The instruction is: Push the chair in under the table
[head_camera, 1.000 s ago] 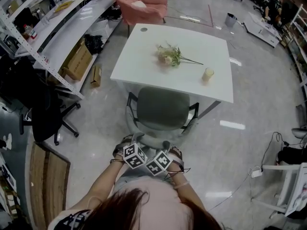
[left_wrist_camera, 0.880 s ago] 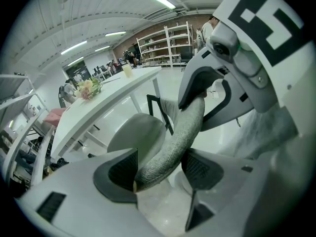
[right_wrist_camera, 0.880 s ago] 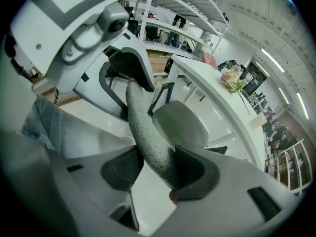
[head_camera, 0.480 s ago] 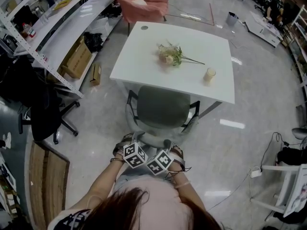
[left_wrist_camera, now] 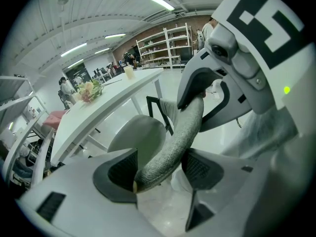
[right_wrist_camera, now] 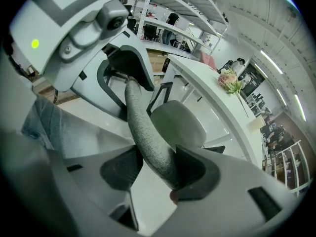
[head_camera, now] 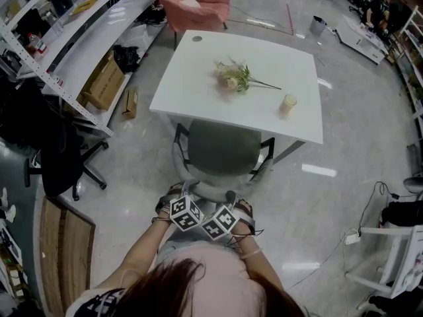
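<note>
A grey office chair [head_camera: 223, 147] stands with its seat partly under the front edge of the white table [head_camera: 198, 78]. Both grippers sit at the top of the chair back [head_camera: 210, 191]. In the left gripper view, my left gripper [left_wrist_camera: 160, 169] is shut on the grey padded chair back [left_wrist_camera: 182, 132], which fills the gap between its pads. The right gripper [right_wrist_camera: 159, 169] has the same chair back [right_wrist_camera: 143, 127] between its jaws. The back leans on one pad with a gap at the other, and these jaws have just been opening slightly. In the head view the marker cubes hide the jaws of the left gripper [head_camera: 177, 193] and right gripper [head_camera: 238, 200].
A bunch of flowers [head_camera: 232, 75] and a small cream cup [head_camera: 287, 102] lie on the table. A black office chair [head_camera: 59, 157] and shelving [head_camera: 73, 51] stand at the left, a pink armchair [head_camera: 195, 5] beyond the table. Cables [head_camera: 370, 210] trail over the floor at the right.
Hardly anything: both grippers stay at the chair back, and the chair sits about where it was under the table's edge.
</note>
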A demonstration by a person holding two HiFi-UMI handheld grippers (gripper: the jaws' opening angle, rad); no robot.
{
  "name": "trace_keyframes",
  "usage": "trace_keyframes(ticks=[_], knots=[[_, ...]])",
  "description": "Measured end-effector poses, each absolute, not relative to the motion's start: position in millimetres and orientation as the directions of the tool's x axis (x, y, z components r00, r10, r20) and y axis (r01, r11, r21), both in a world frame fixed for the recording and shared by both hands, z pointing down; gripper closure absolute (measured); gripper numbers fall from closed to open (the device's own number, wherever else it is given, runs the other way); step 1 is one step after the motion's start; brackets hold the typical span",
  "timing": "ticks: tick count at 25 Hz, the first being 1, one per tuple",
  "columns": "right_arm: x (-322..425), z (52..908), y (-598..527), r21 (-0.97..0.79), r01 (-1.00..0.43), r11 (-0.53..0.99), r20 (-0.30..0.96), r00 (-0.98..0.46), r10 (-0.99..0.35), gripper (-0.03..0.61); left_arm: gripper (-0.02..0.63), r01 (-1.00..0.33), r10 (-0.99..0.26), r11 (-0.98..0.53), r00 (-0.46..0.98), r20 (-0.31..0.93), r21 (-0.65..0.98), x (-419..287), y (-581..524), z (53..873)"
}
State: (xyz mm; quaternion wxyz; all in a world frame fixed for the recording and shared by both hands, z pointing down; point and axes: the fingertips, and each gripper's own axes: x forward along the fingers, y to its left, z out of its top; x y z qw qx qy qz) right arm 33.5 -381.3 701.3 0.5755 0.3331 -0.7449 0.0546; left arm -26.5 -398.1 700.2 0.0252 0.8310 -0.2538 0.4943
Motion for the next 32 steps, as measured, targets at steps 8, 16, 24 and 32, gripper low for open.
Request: trace_keyframes(ticks=[8, 16, 24, 32], knots=[[33, 703, -391, 0.308, -0.563, 0.767, 0.892, -0.109, -0.439, 0.370, 0.333, -0.442, -0.399, -0.871, 0.388, 0.831, -0.212, -27, -407, 701], [34, 704, -403, 0.312, -0.569, 0.761, 0.891, -0.103, -0.443, 0.367, 0.333, -0.441, -0.405, -0.871, 0.391, 0.827, -0.218, -26, -419, 702], [36, 703, -415, 0.317, -0.569, 0.759, 0.890, -0.098, -0.445, 0.364, 0.333, -0.442, -0.403, -0.871, 0.394, 0.826, -0.214, -24, -431, 701], [36, 704, -430, 0.312, -0.571, 0.759, 0.893, -0.096, -0.440, 0.364, 0.333, -0.439, -0.401, -0.873, 0.395, 0.826, -0.214, -25, -445, 701]])
